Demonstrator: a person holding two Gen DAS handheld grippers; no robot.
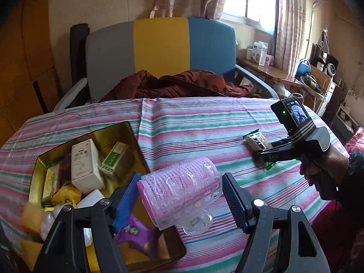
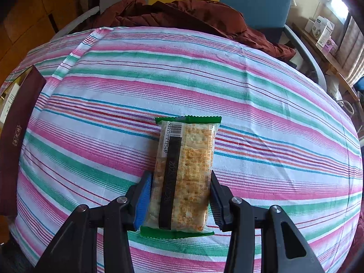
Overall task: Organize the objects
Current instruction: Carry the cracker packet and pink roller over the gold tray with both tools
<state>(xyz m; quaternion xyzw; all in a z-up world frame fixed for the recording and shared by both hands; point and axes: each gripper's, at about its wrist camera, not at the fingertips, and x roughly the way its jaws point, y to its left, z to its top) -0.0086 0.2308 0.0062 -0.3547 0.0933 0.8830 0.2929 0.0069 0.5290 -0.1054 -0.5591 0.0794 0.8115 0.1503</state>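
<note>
Black hand-held gripper (image 2: 179,195) — blue pads, silver screws.

Left gripper (image 1: 179,195) at bottom centre, jaws clamped on a pink hair roller (image 1: 179,188) with a clear clip, lifted above the striped tablecloth (image 1: 193,125). Lower left: open gold tin (image 1: 134,136) packed with small boxes and packets, a purple packet (image 1: 136,234) at its near edge. Right of frame: a hand (image 1: 323,170) holds the right gripper (image 1: 261,157) over a green-ended cracker packet (image 1: 259,143) lying on the cloth. Behind, a grey-yellow-blue chair (image 1: 159,45).
</note>
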